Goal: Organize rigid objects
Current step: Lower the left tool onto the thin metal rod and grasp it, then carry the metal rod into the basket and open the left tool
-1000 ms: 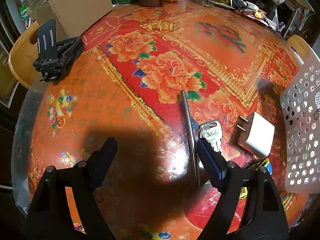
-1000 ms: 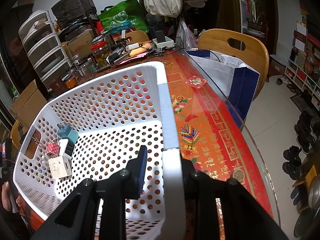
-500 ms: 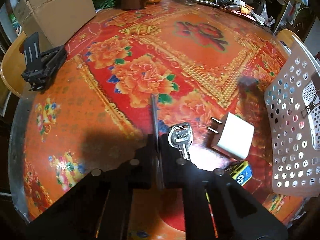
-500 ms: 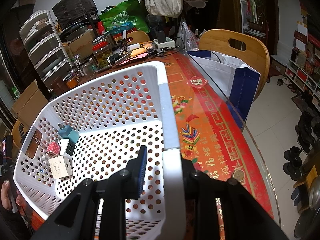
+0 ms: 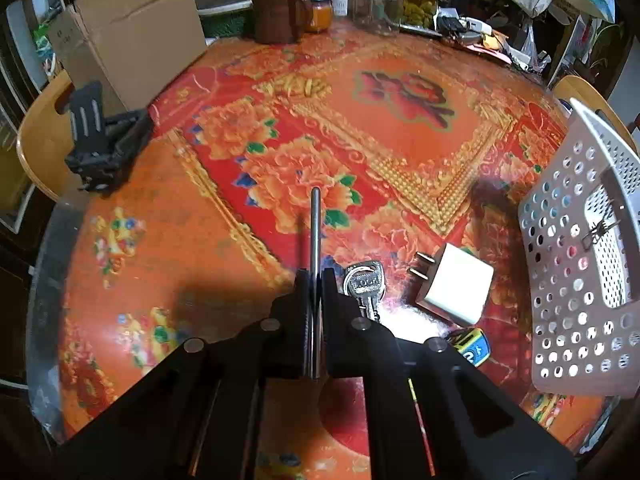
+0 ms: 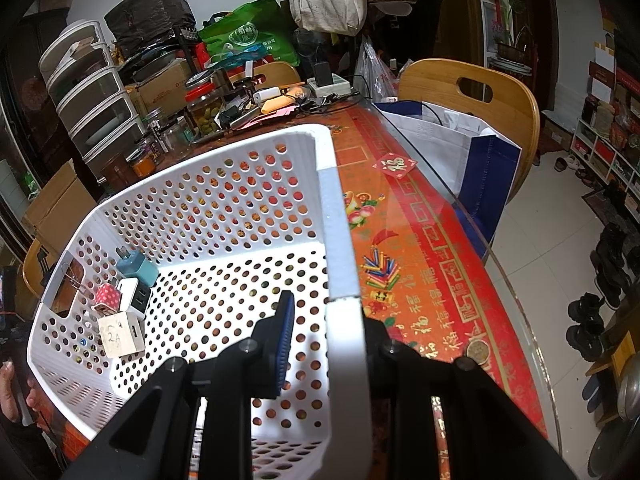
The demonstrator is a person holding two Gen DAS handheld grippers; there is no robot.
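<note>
Pinching a thin metal rod (image 5: 315,232) at its near end, left tool (image 5: 316,280) closed on it at centre frame; stiff, light, slick, likely to pivot. Clamping the white basket (image 6: 224,216) rim, right tool (image 6: 320,316). Below: glossy glass-topped floral worktop (image 5: 400,136), possibly slippery; cluttered room behind.

A glossy glass sheet (image 5: 48,280) is covering the table's printed cloth, reflecting light beside a polished metal rod (image 5: 315,232) (smooth, thin) and a matt perforated plastic basket (image 6: 332,216).
</note>
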